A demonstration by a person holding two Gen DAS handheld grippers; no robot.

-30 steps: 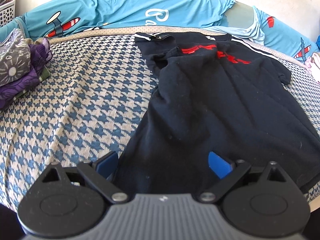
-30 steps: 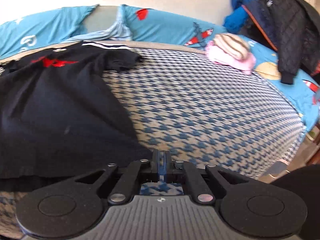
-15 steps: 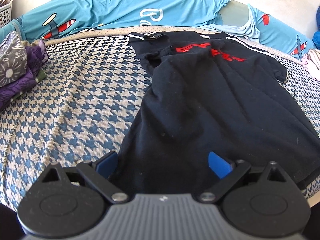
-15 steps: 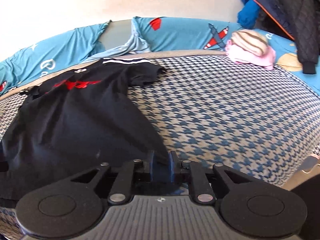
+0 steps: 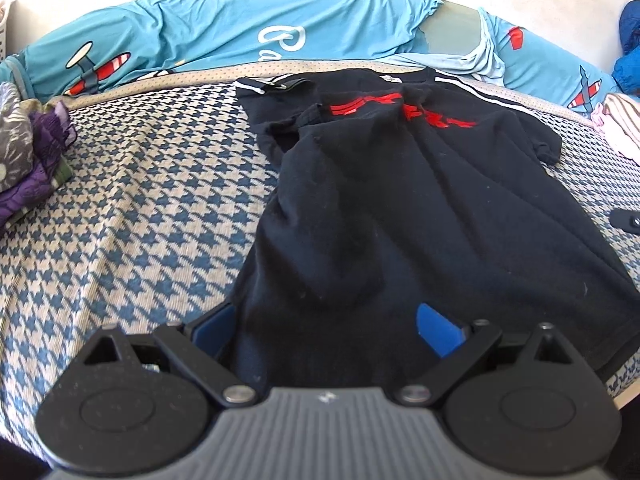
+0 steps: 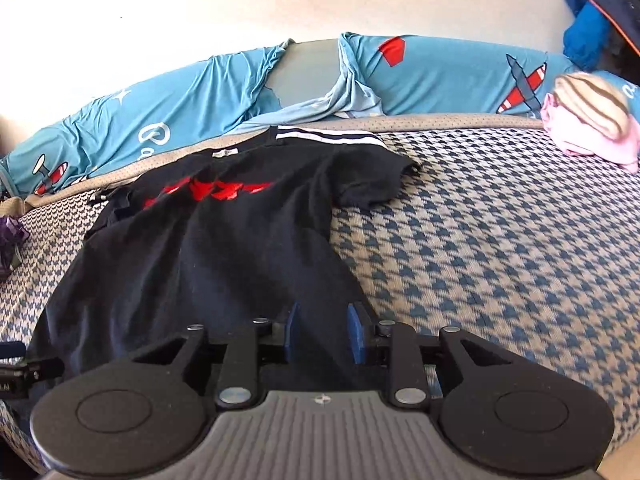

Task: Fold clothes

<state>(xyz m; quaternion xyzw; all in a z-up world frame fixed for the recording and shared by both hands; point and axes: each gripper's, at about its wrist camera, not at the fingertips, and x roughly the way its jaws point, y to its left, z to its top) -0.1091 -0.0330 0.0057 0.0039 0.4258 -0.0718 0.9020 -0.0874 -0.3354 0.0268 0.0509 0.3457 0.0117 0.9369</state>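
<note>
A black T-shirt [image 5: 400, 200] with a red chest print and white shoulder stripes lies spread on the houndstooth bed cover [image 5: 140, 208], collar toward the wall. Its left sleeve is bunched under itself. My left gripper [image 5: 326, 316] is open wide, low over the shirt's bottom hem near its left corner. In the right wrist view the T-shirt [image 6: 208, 248] reaches down to my right gripper [image 6: 322, 320]. That gripper is open by a narrower gap at the hem's right corner, and dark cloth shows between its blue pads [image 6: 355, 332].
Blue airplane-print bedding [image 5: 240, 36] runs along the wall. Purple and grey clothes [image 5: 28, 160] sit at the left of the bed. Pink and striped clothes [image 6: 588, 120] lie at the right, with a blue jacket [image 6: 592, 20] above. The bed's edge [image 6: 624, 456] is at lower right.
My right gripper has gone from shut to open and swung left onto the shirt's right hem corner. The left gripper stayed open and crept slightly forward.
</note>
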